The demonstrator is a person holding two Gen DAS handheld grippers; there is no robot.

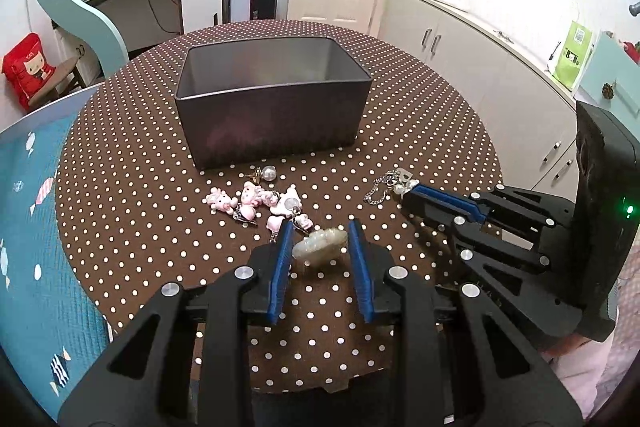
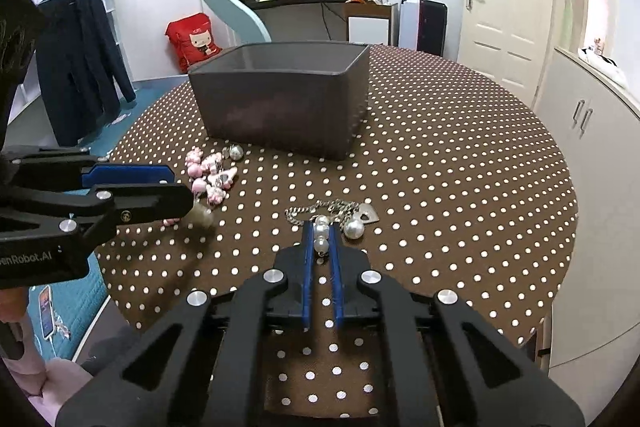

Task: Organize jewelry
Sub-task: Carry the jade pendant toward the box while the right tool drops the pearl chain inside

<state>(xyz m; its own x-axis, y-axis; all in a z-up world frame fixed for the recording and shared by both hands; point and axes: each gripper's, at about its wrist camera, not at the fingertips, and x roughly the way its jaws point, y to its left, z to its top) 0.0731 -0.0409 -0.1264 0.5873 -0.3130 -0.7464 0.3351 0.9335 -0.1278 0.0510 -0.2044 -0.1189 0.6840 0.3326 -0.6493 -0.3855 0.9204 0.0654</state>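
Note:
A dark grey open box (image 1: 272, 123) (image 2: 280, 107) stands mid-table on the brown dotted cloth (image 1: 420, 115). In front of it lies a heap of pink charms (image 1: 256, 203) (image 2: 210, 175) and a clear bead earring (image 1: 269, 173). My left gripper (image 1: 320, 229) (image 2: 188, 195) is shut on a pale pearly piece (image 1: 320, 246) (image 2: 202, 215), held just above the cloth. To its right, my right gripper (image 2: 320, 227) (image 1: 412, 187) is shut on the small pearls (image 2: 321, 239) of a silver chain (image 2: 320, 209) (image 1: 378, 191). That chain also carries a big pearl (image 2: 354, 228) and a heart tag (image 2: 368, 214).
The round table's edge curves close on the right, with white cabinets (image 1: 500, 67) beyond it. A blue patterned cover (image 1: 32, 227) lies to the left of the table. A dark coat (image 2: 80, 67) hangs at the far left, well off the table.

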